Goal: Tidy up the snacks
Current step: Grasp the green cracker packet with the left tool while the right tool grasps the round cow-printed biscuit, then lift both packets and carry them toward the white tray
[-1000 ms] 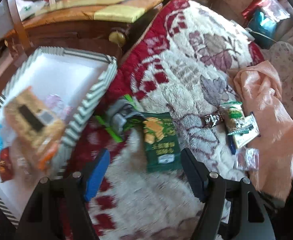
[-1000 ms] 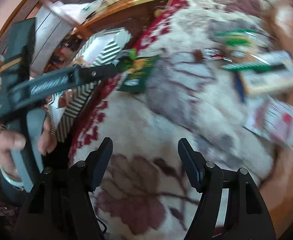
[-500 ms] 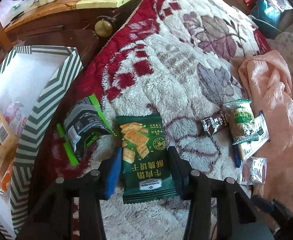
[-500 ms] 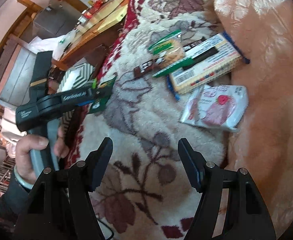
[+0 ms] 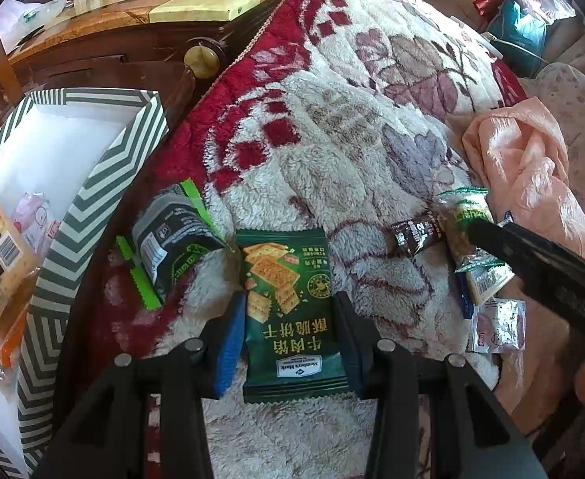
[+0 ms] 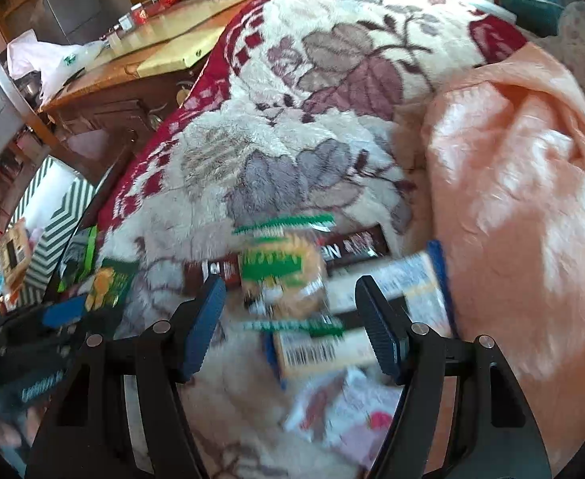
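Note:
A dark green cracker packet (image 5: 290,303) lies flat on the fluffy floral blanket (image 5: 352,127). My left gripper (image 5: 290,335) is open, its fingers on either side of the packet's lower half, close to its edges. A grey and green pouch (image 5: 172,239) lies just left of it. My right gripper (image 6: 290,319) is open above a green-labelled clear snack bag (image 6: 282,279), which lies on a brown bar (image 6: 352,249) and a white box with a barcode (image 6: 332,347). This view is blurred. The right gripper also shows in the left wrist view (image 5: 532,263).
A striped box (image 5: 92,199) with a white inside stands at the left off the blanket's edge and holds several snacks. A pink-and-white wrapper (image 5: 500,327) lies near the right pile. A peach cloth (image 5: 532,183) covers the right side. A wooden table (image 5: 132,8) is behind.
My left gripper has moved from beside the striped box to the green cracker packet and now straddles it. My right gripper has swung over the pile with the green-labelled snack bag.

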`<state>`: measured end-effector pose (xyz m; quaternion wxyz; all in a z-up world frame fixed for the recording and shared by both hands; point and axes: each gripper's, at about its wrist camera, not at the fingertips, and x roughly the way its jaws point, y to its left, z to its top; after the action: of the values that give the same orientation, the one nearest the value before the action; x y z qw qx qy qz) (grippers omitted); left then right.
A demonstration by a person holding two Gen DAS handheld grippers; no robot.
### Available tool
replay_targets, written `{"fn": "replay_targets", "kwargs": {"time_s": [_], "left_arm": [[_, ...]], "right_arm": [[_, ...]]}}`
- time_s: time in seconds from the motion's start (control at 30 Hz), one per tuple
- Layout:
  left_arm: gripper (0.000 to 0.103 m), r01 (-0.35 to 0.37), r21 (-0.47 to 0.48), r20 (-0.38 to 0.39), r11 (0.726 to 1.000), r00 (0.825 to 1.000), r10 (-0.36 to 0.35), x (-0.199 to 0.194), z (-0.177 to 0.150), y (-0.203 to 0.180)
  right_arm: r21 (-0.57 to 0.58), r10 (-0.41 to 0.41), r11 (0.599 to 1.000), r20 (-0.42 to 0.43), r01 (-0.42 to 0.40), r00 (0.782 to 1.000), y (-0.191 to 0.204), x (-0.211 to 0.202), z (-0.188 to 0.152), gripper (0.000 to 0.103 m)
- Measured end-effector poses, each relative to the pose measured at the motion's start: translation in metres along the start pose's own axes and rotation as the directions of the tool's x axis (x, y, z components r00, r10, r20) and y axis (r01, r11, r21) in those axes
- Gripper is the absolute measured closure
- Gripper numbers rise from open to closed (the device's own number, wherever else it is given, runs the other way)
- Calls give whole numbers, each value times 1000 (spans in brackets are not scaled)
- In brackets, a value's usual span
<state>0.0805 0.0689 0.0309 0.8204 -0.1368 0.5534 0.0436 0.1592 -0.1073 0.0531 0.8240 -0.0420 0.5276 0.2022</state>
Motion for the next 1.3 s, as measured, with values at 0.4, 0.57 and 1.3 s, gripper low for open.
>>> {"fn": "replay_targets", "kwargs": {"time_s": [0.4,0.57,1.3], "left_arm": [[58,-2,26,10,1000,1000,1,-8,-11,0],[58,21,33,8,999,1000,-21,-20,-26,7],[58,-35,59,135,998,991,26,-91,-76,47]], "right_arm": [[-81,18,997,-28,-20,999,3,7,-14,55],[-57,73,996,8,-72,997,9,-23,-40,55],[-136,200,970,-34,-203,979,94,-43,-102,55]]}}
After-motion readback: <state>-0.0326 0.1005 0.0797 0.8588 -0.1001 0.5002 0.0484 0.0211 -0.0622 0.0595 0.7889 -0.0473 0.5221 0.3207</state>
